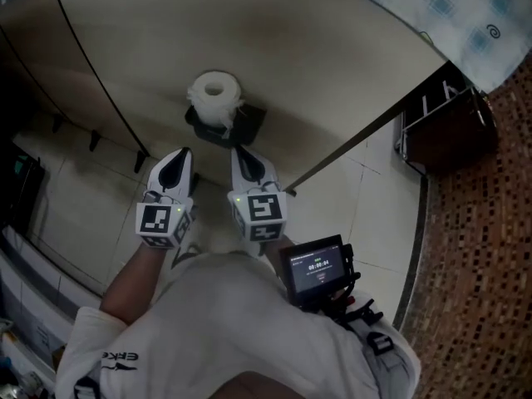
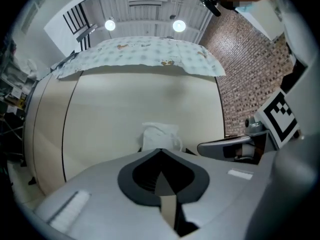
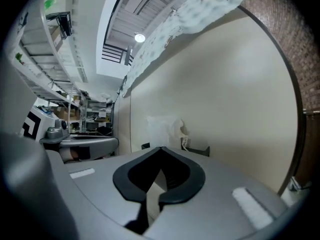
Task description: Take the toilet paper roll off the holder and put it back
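Toilet paper roll (image 1: 214,96) seated on the black holder (image 1: 247,128) on the cream wall (image 1: 316,65). Left gripper (image 1: 178,155) and right gripper (image 1: 242,152), held level side by side near the holder, point toward it, jaws pressed together and holding nothing.

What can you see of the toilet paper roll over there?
The toilet paper roll is white, soft-looking paper wound around a hollow core. It stands on end on a black holder fixed to the cream wall, core opening upward, a ragged loose end hanging at its side. Only the holder touches it; the left tongs and right tongs, both shut, are short of it.
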